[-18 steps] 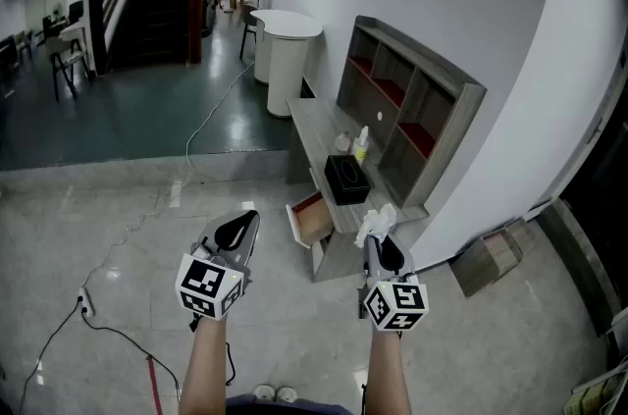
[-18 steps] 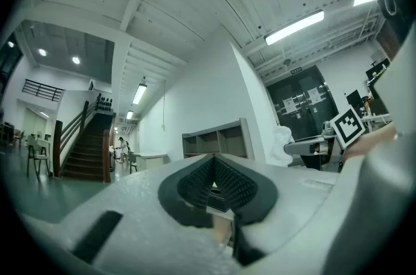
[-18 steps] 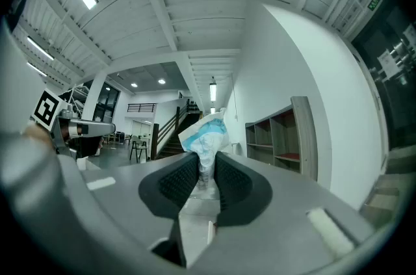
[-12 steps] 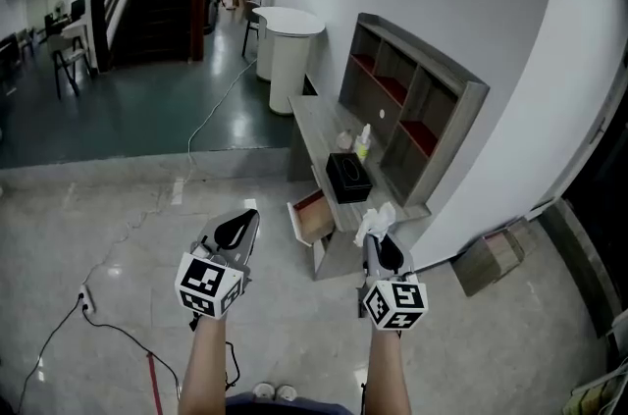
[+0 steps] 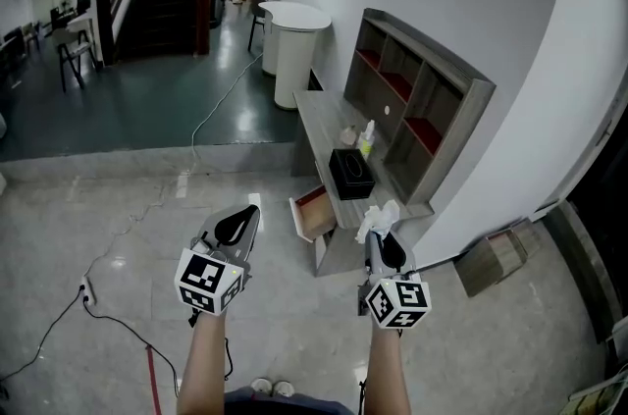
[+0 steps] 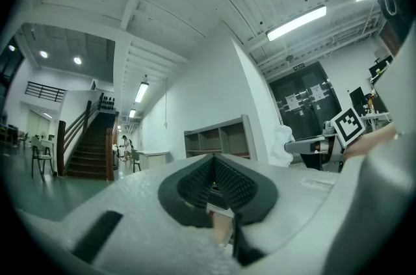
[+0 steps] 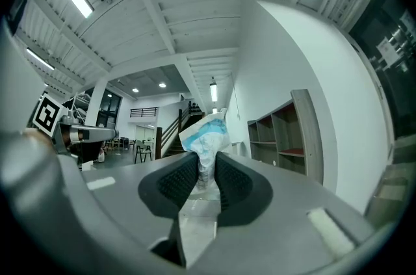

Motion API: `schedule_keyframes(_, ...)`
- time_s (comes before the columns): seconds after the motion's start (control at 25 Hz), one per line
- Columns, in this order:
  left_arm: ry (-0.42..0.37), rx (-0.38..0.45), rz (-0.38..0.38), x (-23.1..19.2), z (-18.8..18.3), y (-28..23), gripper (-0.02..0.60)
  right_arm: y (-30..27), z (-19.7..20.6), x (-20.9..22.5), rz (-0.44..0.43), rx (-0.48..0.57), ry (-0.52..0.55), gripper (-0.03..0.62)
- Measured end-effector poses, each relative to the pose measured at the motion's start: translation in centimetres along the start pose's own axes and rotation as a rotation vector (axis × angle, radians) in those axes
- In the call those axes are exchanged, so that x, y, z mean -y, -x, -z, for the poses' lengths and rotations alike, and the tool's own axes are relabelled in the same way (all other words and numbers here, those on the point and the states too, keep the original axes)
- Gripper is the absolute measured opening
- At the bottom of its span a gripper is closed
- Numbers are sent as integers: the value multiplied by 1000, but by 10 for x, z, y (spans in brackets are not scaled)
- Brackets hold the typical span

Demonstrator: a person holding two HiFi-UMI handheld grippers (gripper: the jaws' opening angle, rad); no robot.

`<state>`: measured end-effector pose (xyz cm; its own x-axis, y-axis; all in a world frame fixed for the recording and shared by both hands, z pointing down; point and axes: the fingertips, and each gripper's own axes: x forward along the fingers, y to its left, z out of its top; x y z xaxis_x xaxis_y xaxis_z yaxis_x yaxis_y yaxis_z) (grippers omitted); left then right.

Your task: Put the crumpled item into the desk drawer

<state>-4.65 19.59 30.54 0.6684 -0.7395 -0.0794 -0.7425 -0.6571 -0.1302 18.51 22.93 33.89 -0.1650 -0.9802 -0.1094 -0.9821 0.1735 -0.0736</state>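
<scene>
My right gripper (image 5: pixel 379 241) is shut on a crumpled white and light-blue item (image 5: pixel 376 221), which sticks out above its pads (image 7: pixel 227 183). The same crumpled item (image 7: pixel 206 136) fills the middle of the right gripper view. My left gripper (image 5: pixel 238 225) is shut with nothing between its jaws, held beside the right one at about the same height. The grey desk (image 5: pixel 322 127) stands ahead along the white wall, with its drawer (image 5: pixel 312 214) pulled open toward me. Both grippers are short of the desk, over the pale floor.
On the desk sit a black box (image 5: pixel 349 174), a small bottle (image 5: pixel 366 139) and a grey shelf unit with red insides (image 5: pixel 417 108). A white round counter (image 5: pixel 295 50) stands beyond. A cardboard box (image 5: pixel 488 257) lies by the wall at right. Cables (image 5: pixel 103 313) trail over the floor at left.
The view has shifted slightly: the desk and drawer sit a little lower and nearer in the head view. Both grippers keep their pose and the right one still holds the crumpled item.
</scene>
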Motion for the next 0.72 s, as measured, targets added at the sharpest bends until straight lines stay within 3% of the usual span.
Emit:
schedule_keyframes(0.36, -9, -47, -59, -1, 27, 4, 0, -15, 23, 18, -22, -11, -29, 92)
schedule_keyframes(0.72, 21, -63, -125, -53, 54, -25, 0, -87, 46, 19, -69, -47, -18, 92)
